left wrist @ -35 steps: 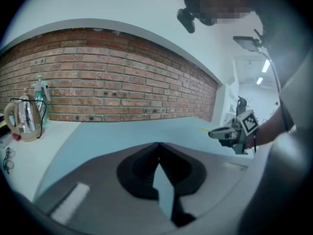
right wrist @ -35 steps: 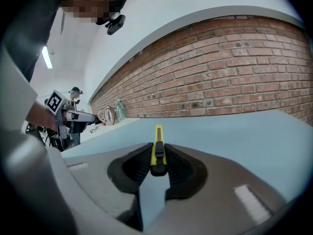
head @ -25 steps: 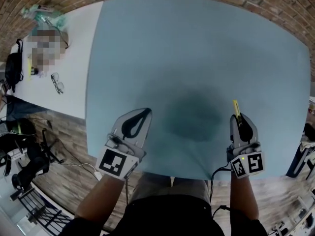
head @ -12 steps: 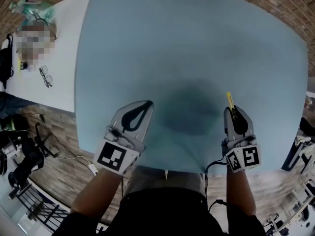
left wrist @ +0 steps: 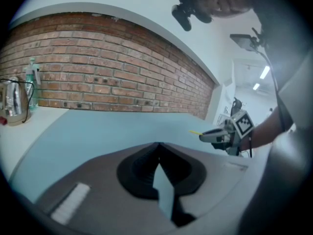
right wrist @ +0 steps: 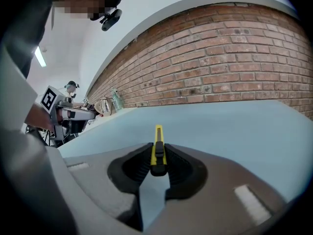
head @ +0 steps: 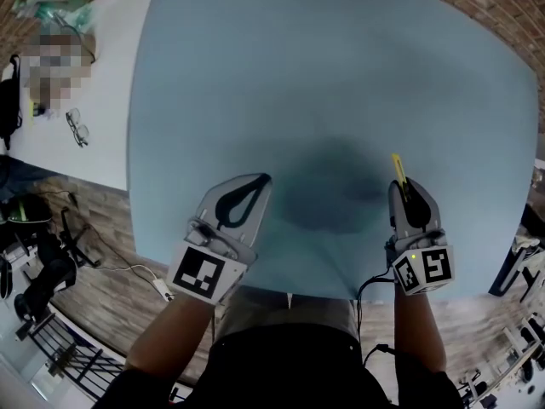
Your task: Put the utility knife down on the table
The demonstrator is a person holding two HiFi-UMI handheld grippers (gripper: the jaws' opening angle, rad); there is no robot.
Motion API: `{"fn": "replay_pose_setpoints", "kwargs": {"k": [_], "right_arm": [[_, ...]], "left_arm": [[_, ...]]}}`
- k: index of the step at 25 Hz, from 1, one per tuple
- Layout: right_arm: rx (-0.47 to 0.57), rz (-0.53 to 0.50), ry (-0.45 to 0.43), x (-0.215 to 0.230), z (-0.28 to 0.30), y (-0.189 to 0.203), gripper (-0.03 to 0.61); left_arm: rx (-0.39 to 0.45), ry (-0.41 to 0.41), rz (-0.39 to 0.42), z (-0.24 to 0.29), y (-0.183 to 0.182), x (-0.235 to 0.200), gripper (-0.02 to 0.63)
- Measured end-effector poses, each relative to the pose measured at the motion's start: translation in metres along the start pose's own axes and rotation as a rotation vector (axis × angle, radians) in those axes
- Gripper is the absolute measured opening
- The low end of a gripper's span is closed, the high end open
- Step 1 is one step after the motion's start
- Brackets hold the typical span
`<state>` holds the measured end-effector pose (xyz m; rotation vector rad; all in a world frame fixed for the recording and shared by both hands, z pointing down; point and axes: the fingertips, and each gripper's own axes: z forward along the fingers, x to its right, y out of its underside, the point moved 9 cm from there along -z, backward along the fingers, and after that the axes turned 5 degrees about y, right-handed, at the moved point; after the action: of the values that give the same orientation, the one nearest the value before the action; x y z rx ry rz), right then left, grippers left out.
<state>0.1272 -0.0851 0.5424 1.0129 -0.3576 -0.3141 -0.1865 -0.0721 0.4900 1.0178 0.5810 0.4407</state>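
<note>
The utility knife (right wrist: 158,150), yellow with a black slider, is clamped between my right gripper's (right wrist: 157,145) jaws, its yellow front end pointing out ahead over the blue table (right wrist: 234,126). In the head view the right gripper (head: 405,191) hovers above the table's near right part, with the knife tip (head: 397,168) sticking out past the jaws. My left gripper (head: 265,179) is over the near left of the table (head: 324,75), shut, with its fingertips meeting and nothing between them. The left gripper view shows its closed jaws (left wrist: 157,145) and the right gripper (left wrist: 220,135) across the table.
A white table (head: 102,100) adjoins on the left, carrying glasses (head: 77,129) and bottles (head: 51,7); a metal kettle (left wrist: 12,102) stands there too. A brick wall (right wrist: 234,67) runs behind. On the wooden floor lie a cable and adapter (head: 162,292).
The left gripper has edged a little forward over the table. The right gripper keeps the knife in the same grip and place.
</note>
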Motion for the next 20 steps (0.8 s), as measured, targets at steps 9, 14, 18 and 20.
{"fn": "replay_pose_setpoints", "kwargs": {"k": [9, 14, 18, 20], "right_arm": [[-0.027, -0.009, 0.002, -0.004, 0.010, 0.004, 0.074], [-0.035, -0.008, 0.008, -0.005, 0.015, 0.008, 0.074], [-0.050, -0.016, -0.002, -0.006, 0.018, 0.011, 0.074], [-0.057, -0.018, -0.001, -0.007, 0.018, 0.011, 0.074]], "left_arm": [[-0.017, -0.009, -0.016, -0.007, 0.006, -0.004, 0.005], [-0.015, -0.022, -0.013, -0.010, 0.004, -0.010, 0.005], [-0.024, -0.025, -0.019, -0.009, 0.009, -0.012, 0.005], [-0.026, -0.026, -0.021, -0.009, 0.010, -0.010, 0.005]]}}
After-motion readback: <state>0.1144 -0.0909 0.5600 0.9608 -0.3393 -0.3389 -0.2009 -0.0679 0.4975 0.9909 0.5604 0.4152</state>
